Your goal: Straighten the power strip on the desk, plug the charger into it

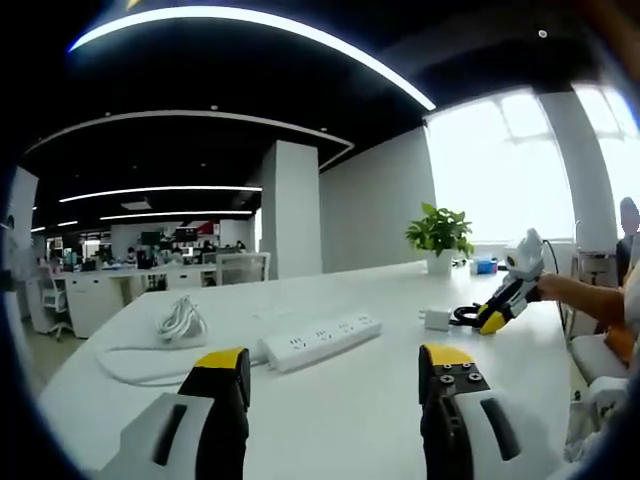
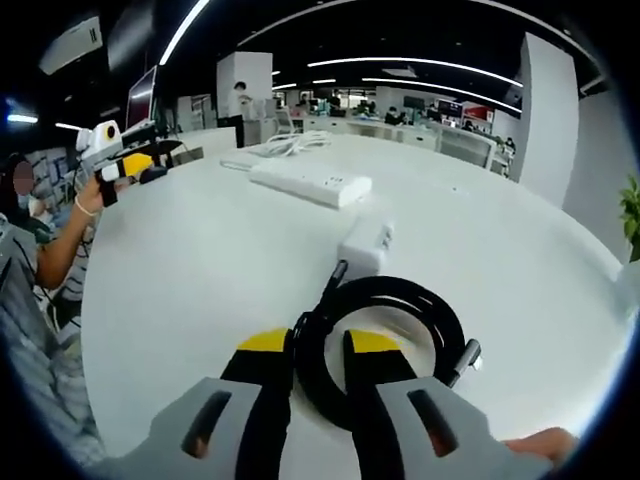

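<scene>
Power strip (image 1: pixel 320 341): lies mid-bench, long axis slanted, directly ahead of the left gripper (image 1: pixel 335 375), fingers open; right gripper (image 2: pixel 320 345) fingers pinch the charger (image 2: pixel 366 243) cable (image 2: pixel 395 298).

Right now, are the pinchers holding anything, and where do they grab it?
The right gripper pinches the charger's coiled black cable at the loop's near edge. The left gripper is open, holding nothing.

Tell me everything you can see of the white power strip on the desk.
The long white plastic power strip lies flat on the white desk, at an angle to its edge, with a row of sockets along its top, all free. Its white cord runs from one end to a loose coiled bundle behind it. The small white charger lies apart from it. No gripper touches it.
</scene>
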`<state>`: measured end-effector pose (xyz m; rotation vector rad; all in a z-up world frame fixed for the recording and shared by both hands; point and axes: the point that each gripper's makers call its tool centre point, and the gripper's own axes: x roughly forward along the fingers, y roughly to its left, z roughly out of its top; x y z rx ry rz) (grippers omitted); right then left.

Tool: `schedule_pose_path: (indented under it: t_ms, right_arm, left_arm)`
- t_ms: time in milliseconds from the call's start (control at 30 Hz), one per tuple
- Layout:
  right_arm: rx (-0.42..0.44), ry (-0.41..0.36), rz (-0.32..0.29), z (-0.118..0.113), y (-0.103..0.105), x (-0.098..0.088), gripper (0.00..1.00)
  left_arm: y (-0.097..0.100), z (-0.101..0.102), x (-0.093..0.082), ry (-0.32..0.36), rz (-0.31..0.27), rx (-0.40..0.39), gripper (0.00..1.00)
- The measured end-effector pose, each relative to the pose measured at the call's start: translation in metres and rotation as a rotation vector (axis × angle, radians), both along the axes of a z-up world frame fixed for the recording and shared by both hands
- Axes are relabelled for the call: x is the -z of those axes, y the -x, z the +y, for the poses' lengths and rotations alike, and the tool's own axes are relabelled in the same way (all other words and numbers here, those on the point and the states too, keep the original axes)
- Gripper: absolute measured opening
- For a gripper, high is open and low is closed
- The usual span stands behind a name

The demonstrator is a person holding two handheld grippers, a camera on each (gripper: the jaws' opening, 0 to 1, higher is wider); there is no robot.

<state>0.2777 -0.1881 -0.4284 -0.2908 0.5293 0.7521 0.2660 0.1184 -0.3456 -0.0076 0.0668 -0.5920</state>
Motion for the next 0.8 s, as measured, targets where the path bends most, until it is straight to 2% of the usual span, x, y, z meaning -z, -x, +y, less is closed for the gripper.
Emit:
schedule_pose_path:
  t_ms: [67,267,533,667,800]
  right_arm:
    - [-0.064,0.01,-0.015,0.006,0.003,0.0,0.14]
    - [-0.049,0.002,0.001,0.004,0.002,-0.001,0.14]
    - [-0.039,0.011,-0.01,0.004,0.0,-0.002,0.12]
    - [-0.011,-0.009,-0.014,0.004,-0.001,-0.007,0.11]
    - [0.007,-0.063,0.004,0.005,-0.002,-0.013,0.11]
  left_arm:
    - [0.0,0.0,0.0,0.0,0.0,0.0,0.7]
    - [0.0,-0.001,0.001,0.001,0.003,0.002,0.7]
    - [0.0,0.0,-0.001,0.001,-0.002,0.0,0.69]
    - [0.001,0.0,-0.002,0.008,-0.002,-0.001,0.69]
    - [0.0,0.0,0.0,0.01,0.002,-0.002,0.69]
